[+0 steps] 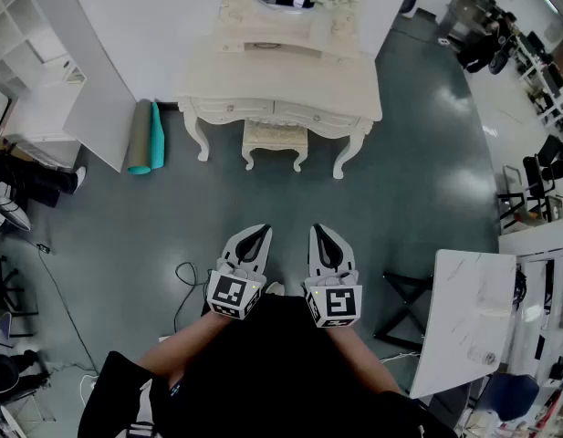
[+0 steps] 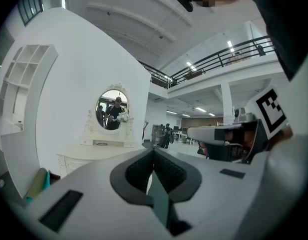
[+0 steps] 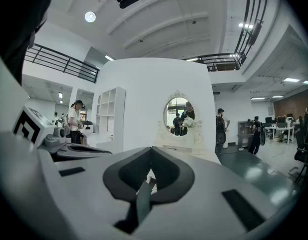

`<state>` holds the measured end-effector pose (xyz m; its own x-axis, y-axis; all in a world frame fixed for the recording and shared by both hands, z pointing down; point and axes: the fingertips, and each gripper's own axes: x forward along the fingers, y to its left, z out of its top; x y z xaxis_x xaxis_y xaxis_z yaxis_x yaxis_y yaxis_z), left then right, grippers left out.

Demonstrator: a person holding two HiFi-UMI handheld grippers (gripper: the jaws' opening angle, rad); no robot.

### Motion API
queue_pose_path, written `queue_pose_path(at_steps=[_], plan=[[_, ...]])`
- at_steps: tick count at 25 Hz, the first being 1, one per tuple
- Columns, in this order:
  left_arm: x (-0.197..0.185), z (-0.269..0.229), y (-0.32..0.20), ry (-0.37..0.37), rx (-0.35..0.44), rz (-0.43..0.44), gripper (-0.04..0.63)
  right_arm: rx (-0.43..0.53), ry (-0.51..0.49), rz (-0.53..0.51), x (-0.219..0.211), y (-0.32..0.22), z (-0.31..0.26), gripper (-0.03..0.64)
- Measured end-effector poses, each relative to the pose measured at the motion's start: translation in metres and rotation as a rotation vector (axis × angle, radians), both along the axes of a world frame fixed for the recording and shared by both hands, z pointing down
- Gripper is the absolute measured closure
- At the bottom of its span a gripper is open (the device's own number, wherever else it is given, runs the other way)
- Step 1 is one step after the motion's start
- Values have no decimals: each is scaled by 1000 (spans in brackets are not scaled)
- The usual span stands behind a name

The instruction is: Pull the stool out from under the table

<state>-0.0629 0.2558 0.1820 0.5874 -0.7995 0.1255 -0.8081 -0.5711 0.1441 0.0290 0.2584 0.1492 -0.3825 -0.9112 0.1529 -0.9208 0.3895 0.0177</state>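
A cream stool (image 1: 275, 141) with carved legs stands tucked under the cream dressing table (image 1: 279, 88) at the far middle of the head view. My left gripper (image 1: 254, 236) and right gripper (image 1: 323, 235) hang side by side close to my body, well short of the stool, both shut and empty. In the left gripper view the shut left gripper (image 2: 154, 153) points toward the dressing table (image 2: 89, 156) and its oval mirror (image 2: 113, 109). In the right gripper view the shut right gripper (image 3: 152, 153) faces the mirror (image 3: 179, 116).
A rolled grey and teal mat (image 1: 145, 138) lies left of the table. A white marble-topped table (image 1: 465, 319) and a black folding frame (image 1: 402, 304) stand at the right. A cable (image 1: 182, 286) runs over the floor on the left. White shelves (image 1: 26, 53) stand at the far left.
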Motion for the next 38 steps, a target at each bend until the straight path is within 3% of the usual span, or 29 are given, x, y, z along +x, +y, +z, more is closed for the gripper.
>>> queue_pose_path(at_steps=[4, 9, 17, 21, 29, 38], plan=[[8, 1, 4, 0, 5, -4, 581, 6, -27, 21, 16, 4, 1, 600], [7, -6, 17, 66, 18, 19, 581, -35, -98, 28, 22, 11, 13, 598], [-3, 17, 10, 44, -53, 9, 581, -47, -162, 44, 18, -1, 22, 598], [-4, 31, -5, 53, -93, 16, 581, -58, -137, 79, 23, -16, 29, 598], [-20, 57, -70, 59, -156, -10, 581, -124, -108, 6, 7, -74, 55, 598], [-73, 72, -168, 35, -187, -58, 581, -167, -73, -50, -27, -174, 68, 598]])
